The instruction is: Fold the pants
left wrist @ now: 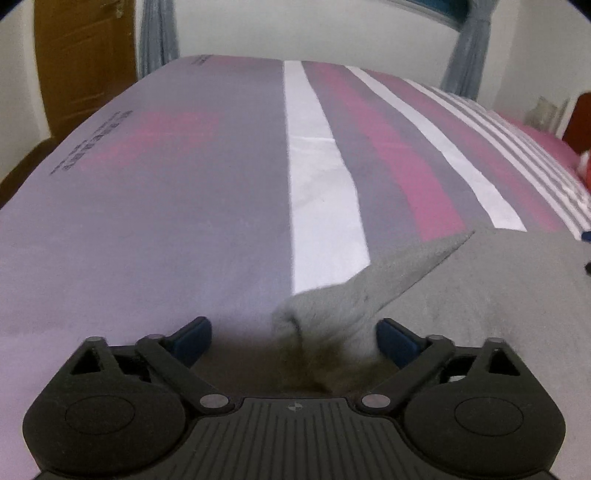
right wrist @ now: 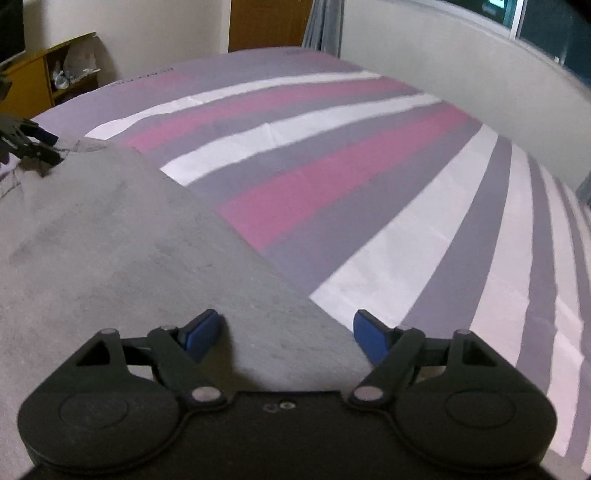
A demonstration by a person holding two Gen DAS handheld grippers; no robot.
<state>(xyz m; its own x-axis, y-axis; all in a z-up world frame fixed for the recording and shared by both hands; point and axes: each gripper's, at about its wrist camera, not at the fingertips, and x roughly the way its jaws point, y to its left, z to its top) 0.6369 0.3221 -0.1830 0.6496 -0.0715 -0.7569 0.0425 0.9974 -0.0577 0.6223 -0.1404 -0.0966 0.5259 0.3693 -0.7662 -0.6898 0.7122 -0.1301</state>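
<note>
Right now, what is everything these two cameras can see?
pants: one, grey, on the bed, near side
bed: one, sheet striped grey, pink and white
door: one, brown wood, beyond the bed
curtains: grey, by the far wall
window: one, dark, right of the bed
shelf: one, yellow wood, far left corner
left gripper: black, blue pads, open over a raised pants corner
right gripper: black, blue pads, open over the pants edge

Dim, even indoor light; soft motion blur throughout both views. Strong fisheye bending at edges, dark corner vignetting. Deep shadow under left tool (left wrist: pixel 293 338). Window (right wrist: pixel 546 26) dark; bed (right wrist: pixel 332 155) stripes smeared.
</note>
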